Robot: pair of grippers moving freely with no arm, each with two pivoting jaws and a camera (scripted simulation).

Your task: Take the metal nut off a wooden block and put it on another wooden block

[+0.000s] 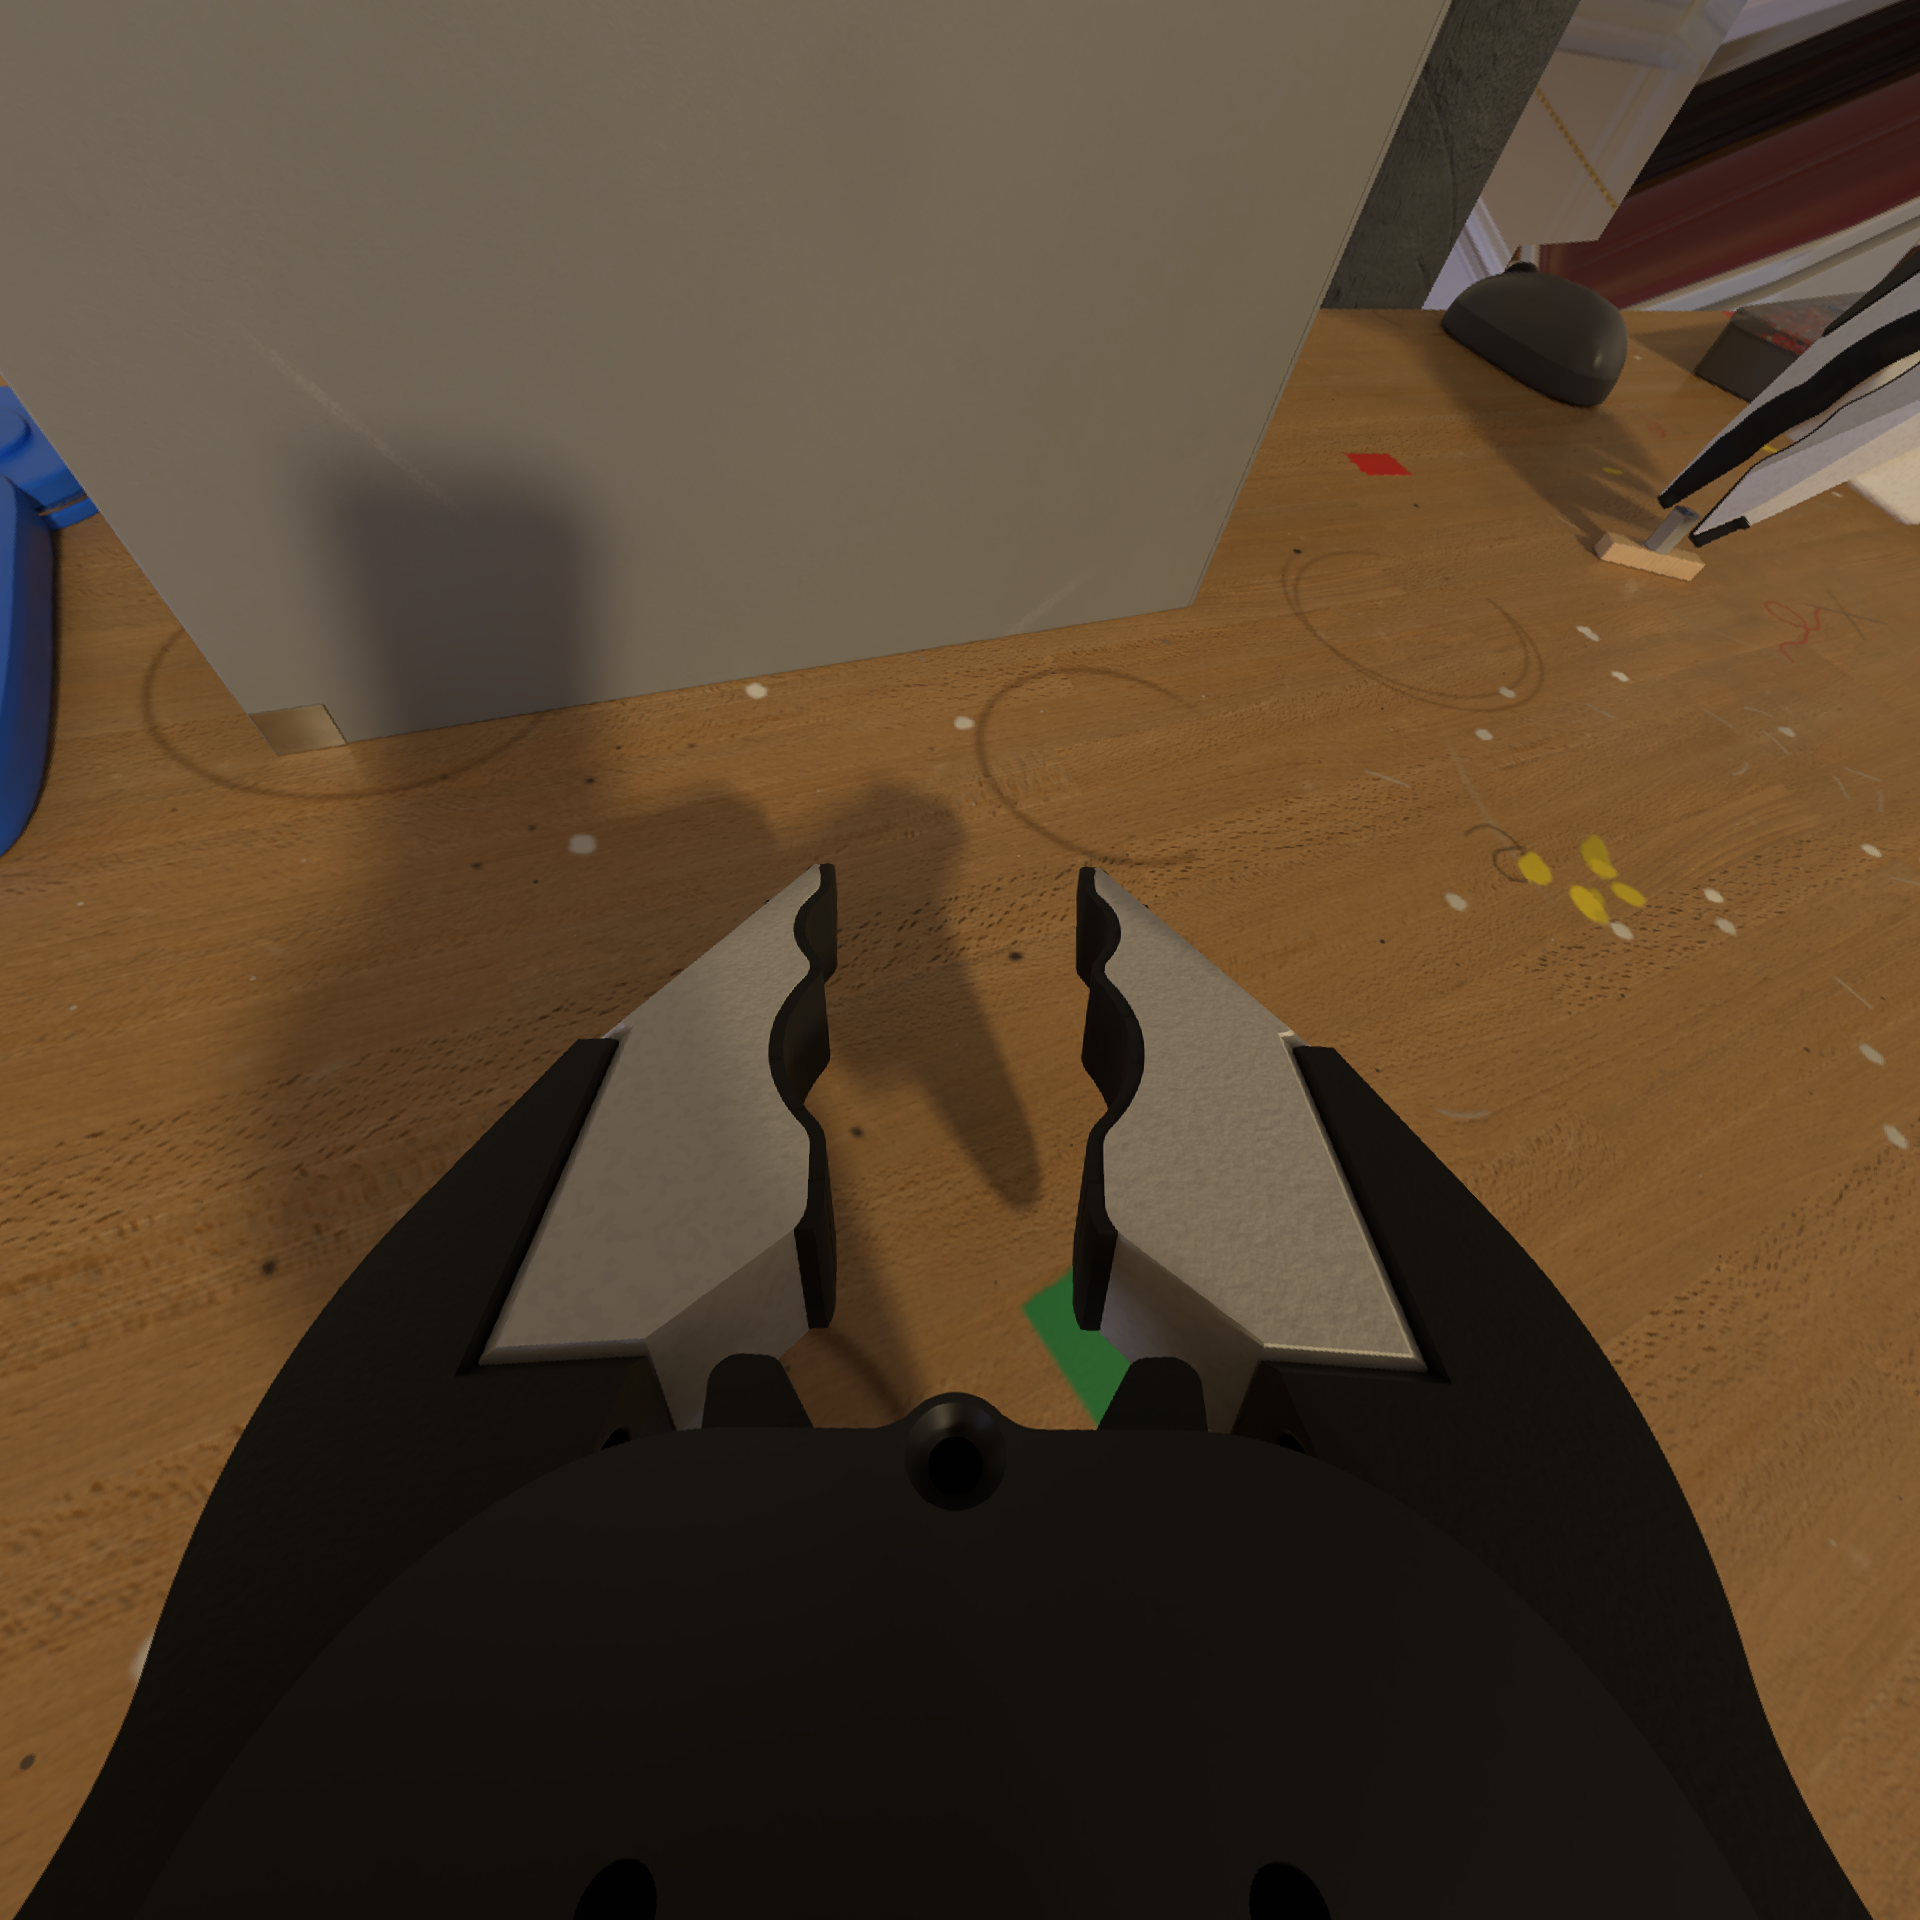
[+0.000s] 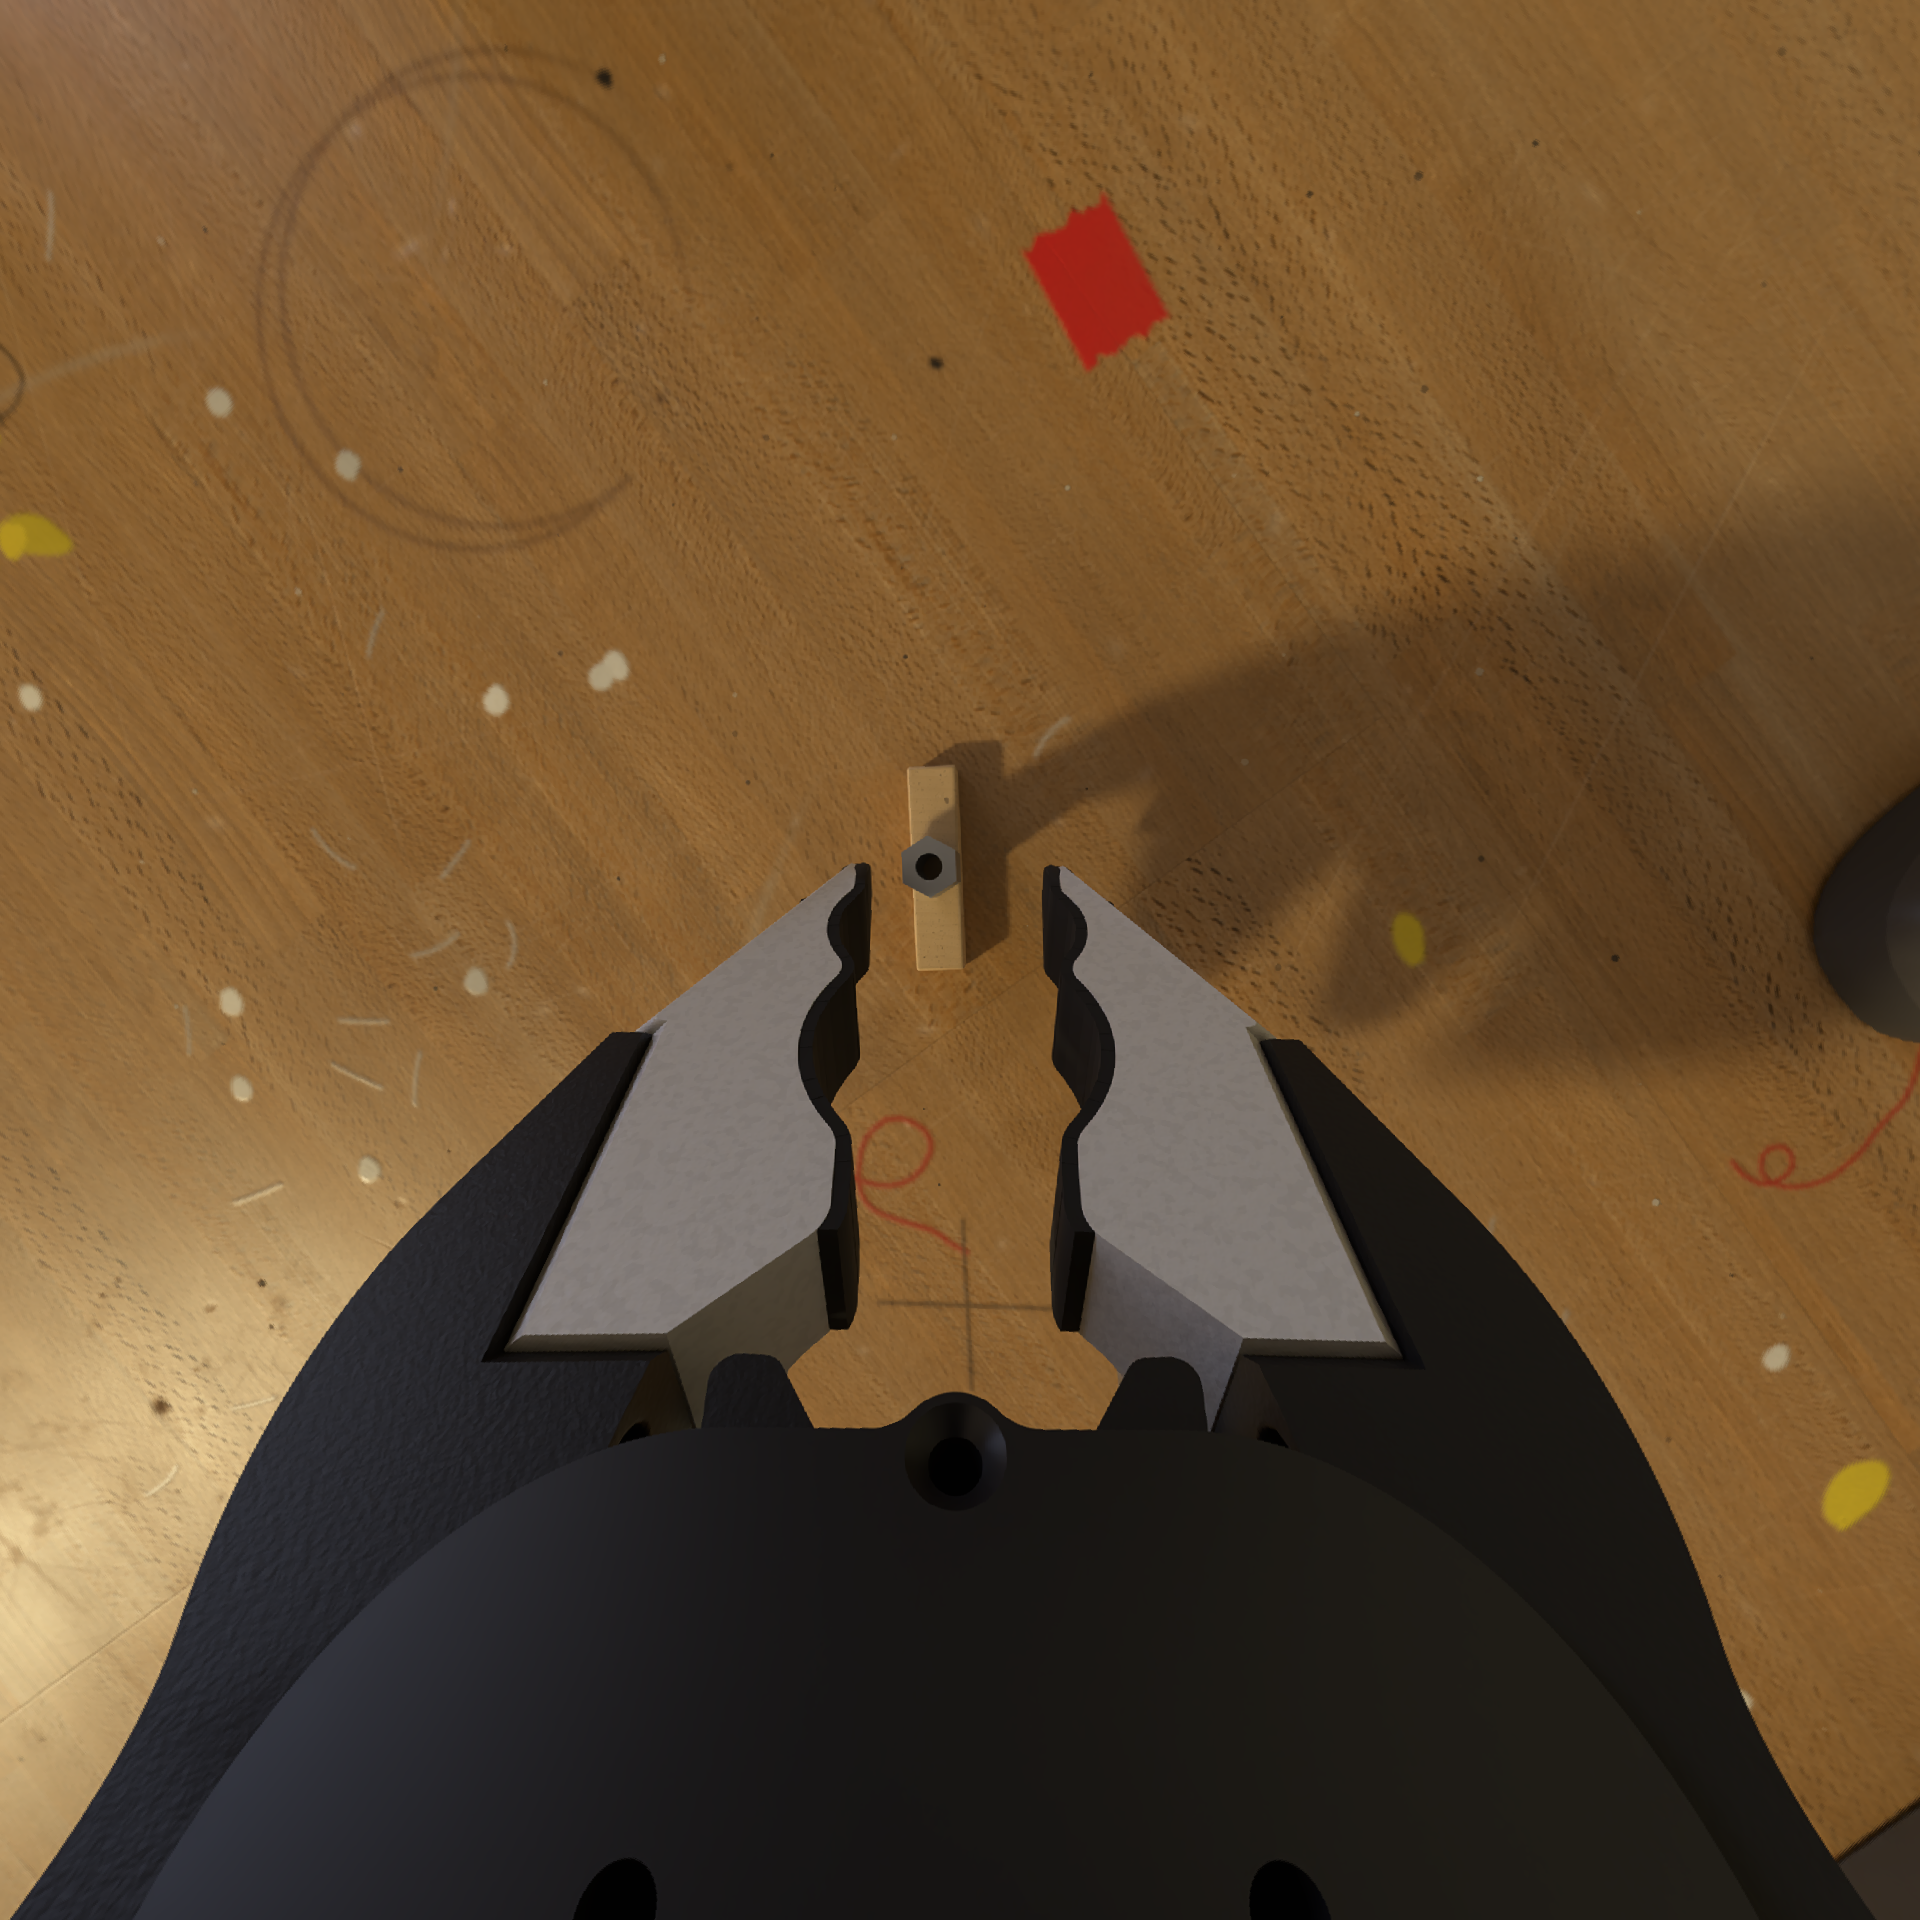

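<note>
In the right wrist view a small metal hex nut (image 2: 928, 865) sits on the middle of a narrow, light wooden block (image 2: 937, 935) lying on the table. My right gripper (image 2: 951, 878) is open and points down at it, with the nut and block showing between its fingertips, nearer the left one. My left gripper (image 1: 956, 878) is open and empty over bare table. Its view shows the right gripper (image 1: 1685, 520) far right, over the same block (image 1: 1652, 558) and the nut (image 1: 1675, 532). A tan block-like piece (image 1: 301, 727) shows at the grey box's bottom corner.
A large grey box (image 1: 623, 312) stands close ahead of the left gripper. A blue object (image 1: 21, 644) is at the far left. A dark rounded object (image 1: 1538, 343) lies beyond the block and shows at the right (image 2: 1870, 935). Red tape (image 2: 1096, 281) and green tape (image 1: 1075, 1340) mark the wooden table (image 2: 520, 831).
</note>
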